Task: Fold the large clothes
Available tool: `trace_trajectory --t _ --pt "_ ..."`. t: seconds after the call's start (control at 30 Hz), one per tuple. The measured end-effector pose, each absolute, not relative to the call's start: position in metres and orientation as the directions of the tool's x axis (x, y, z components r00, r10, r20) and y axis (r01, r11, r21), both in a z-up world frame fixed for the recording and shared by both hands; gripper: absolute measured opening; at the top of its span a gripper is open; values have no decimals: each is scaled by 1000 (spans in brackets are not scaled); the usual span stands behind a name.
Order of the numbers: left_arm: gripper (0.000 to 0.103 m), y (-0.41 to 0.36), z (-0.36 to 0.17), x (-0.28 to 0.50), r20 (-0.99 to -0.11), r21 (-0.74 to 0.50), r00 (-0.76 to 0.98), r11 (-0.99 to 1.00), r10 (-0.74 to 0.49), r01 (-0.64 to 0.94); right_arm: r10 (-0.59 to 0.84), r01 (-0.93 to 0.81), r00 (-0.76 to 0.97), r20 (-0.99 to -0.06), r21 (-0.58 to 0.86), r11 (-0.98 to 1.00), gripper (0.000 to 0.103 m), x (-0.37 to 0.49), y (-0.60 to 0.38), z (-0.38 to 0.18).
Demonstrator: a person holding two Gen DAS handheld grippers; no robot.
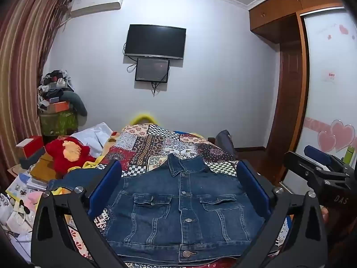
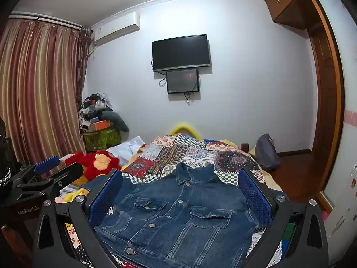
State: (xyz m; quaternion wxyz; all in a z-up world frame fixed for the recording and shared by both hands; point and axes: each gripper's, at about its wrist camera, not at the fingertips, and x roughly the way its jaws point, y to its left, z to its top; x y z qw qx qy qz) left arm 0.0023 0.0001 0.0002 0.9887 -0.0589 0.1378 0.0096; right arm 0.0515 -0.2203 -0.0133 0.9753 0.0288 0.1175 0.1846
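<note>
A dark blue denim jacket (image 1: 183, 210) lies flat and buttoned, front up, on the patchwork bedspread (image 1: 156, 143), its collar toward the far wall. My left gripper (image 1: 179, 174) hovers over its near part, jaws wide open, blue pads on either side of the chest, nothing held. In the right wrist view the same jacket (image 2: 178, 218) lies below my right gripper (image 2: 179, 178), also wide open and empty. One sleeve trails off to the left (image 1: 73, 178). The right gripper shows at the right edge of the left view (image 1: 321, 163); the left gripper at the left edge of the right view (image 2: 49, 169).
A red plush toy (image 1: 67, 154) and a white cloth (image 1: 96, 136) lie at the bed's left. Papers and boxes (image 1: 20, 192) crowd the left side. A grey bag (image 2: 266, 154) sits right of the bed. Screens (image 1: 155, 42) hang on the far wall; wardrobe (image 1: 290, 89) at right.
</note>
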Motion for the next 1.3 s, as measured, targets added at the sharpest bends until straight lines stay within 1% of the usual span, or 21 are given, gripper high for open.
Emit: trace_trajectory --t 0.3,0.57,1.3 --pt "103 3 2 4 -282 -110 959 993 14 -46 369 -356 899 -234 98 929 103 54 -216 -19" --pt "103 4 -3 3 -278 -119 960 992 17 -52 369 -350 889 -270 116 929 103 63 -211 -24" --pt "103 7 -7 2 -268 -116 963 992 15 -48 368 -350 890 -269 114 930 103 65 -213 -19"
